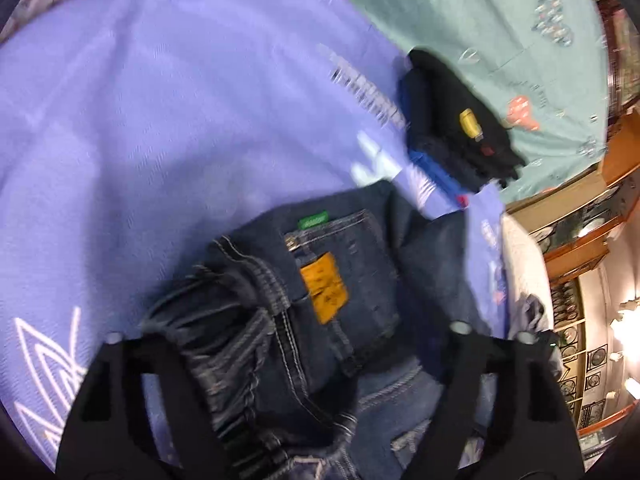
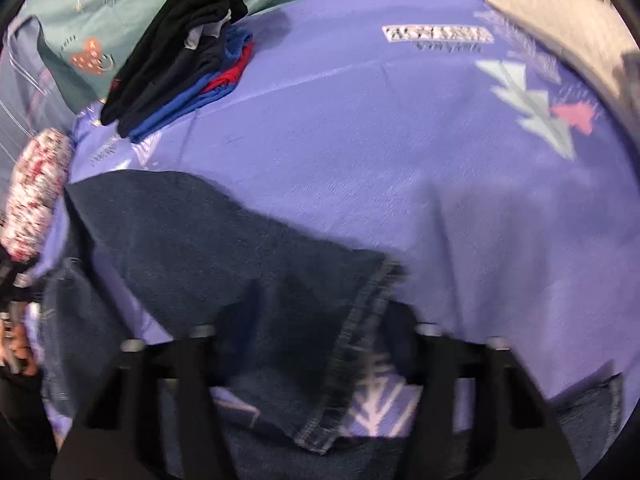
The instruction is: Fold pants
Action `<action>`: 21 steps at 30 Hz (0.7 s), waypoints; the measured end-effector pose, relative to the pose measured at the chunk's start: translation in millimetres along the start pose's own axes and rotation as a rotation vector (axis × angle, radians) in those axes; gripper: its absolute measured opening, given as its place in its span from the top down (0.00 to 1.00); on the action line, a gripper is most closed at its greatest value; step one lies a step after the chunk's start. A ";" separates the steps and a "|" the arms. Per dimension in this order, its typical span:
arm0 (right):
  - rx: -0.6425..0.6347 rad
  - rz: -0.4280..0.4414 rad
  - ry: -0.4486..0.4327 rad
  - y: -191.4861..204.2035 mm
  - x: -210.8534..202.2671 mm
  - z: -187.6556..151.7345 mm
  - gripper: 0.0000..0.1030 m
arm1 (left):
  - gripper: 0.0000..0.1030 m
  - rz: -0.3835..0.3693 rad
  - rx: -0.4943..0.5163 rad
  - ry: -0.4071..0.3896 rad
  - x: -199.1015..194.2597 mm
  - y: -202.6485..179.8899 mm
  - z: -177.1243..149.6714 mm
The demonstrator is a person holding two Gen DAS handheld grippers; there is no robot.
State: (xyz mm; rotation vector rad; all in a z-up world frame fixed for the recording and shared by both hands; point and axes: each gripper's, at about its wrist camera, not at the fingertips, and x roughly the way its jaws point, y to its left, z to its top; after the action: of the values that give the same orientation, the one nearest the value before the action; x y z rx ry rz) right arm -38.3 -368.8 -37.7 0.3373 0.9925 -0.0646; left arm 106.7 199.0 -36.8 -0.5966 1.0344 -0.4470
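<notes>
Dark denim jeans [image 1: 320, 292] lie on a purple sheet [image 1: 160, 120], part folded: in the left wrist view the waistband is bunched between the fingers of the left gripper [image 1: 286, 334], back pocket up. In the right wrist view one leg [image 2: 224, 248] runs across the sheet, its hem [image 2: 352, 344] lying between the fingers of the right gripper [image 2: 316, 334]. Left jaws stand wide apart around the waistband, not pinching that I can see; right jaws also spread, the hem in the gap, no clamp evident, frames blurred. Handling, my guess: denim is heavyish for cloth, floppy but with body, holds a crease, not slippery, not fragile. Thick seams and the elastic waistband give the fingers something firm; best holds look like the waistband edge for the left and the stitched hem for the right, taking both layers so the leg does not trail. The sheet underneath is soft and may ruck up if dragged. Labels: orange patch [image 1: 324, 286] on the pocket, marks on it unreadable; small green tag [image 1: 313, 222] at the pocket top, text too blurred. Sheet has a printed white text block [image 2: 438, 35], appears upside down, illegible. A stack of folded clothes [image 2: 180, 56], black, blue and red, sits well apart at the sheet's edge; a yellow tag [image 1: 468, 122] on it shows no readable writing.
</notes>
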 end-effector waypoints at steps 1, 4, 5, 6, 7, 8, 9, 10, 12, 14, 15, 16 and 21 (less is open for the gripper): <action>-0.015 -0.003 -0.003 1.2 -1.8 0.5 0.79 | 0.35 -0.041 0.006 -0.028 -10.0 -2.6 0.8; -0.038 0.055 -0.022 -5.0 -11.7 4.6 0.87 | 0.29 -0.055 0.028 -0.017 -5.7 -8.5 4.7; -0.042 0.063 -0.039 -8.1 -16.2 6.4 0.88 | 0.10 -0.054 0.012 0.009 1.6 -5.4 6.5; -0.043 0.059 -0.060 -11.8 -22.4 7.9 0.88 | 0.02 -0.063 -0.021 0.029 10.4 -1.4 8.3; -0.038 0.059 -0.080 -13.8 -28.4 9.7 0.89 | 0.02 -0.048 -0.066 0.046 20.0 6.8 9.4; -0.031 0.061 -0.095 -14.9 -33.6 12.4 0.89 | 0.04 -0.028 -0.088 0.052 25.9 11.6 9.2; -0.021 0.068 -0.123 -17.6 -41.4 15.9 0.91 | 0.13 -0.006 -0.088 0.024 25.1 13.7 9.4; -0.013 0.077 -0.152 -20.2 -49.4 19.1 0.98 | 0.21 0.017 -0.076 0.001 22.0 10.6 8.8; -0.002 0.085 -0.188 -25.0 -60.5 24.2 0.98 | 0.73 0.043 -0.033 -0.057 6.3 3.0 11.2; 0.006 0.082 -0.230 -29.6 -72.9 31.0 0.98 | 0.93 0.014 -0.001 -0.104 -13.8 -4.0 15.8; 0.016 0.084 -0.254 -33.6 -80.3 35.5 0.98 | 0.93 0.003 0.016 -0.131 -24.7 -8.9 17.8; 0.023 0.083 -0.276 -36.6 -86.8 40.2 0.98 | 0.93 0.002 0.036 -0.150 -31.5 -14.7 20.0; 0.048 0.068 -0.400 -40.9 -121.9 64.2 0.98 | 0.93 -0.028 0.130 -0.228 -67.9 -55.3 26.8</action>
State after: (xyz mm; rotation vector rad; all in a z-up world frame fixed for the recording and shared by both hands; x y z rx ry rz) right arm -61.7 -439.4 85.3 0.3838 0.5842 -0.0905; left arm 96.5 204.8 54.0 -0.5329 0.7746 -0.4556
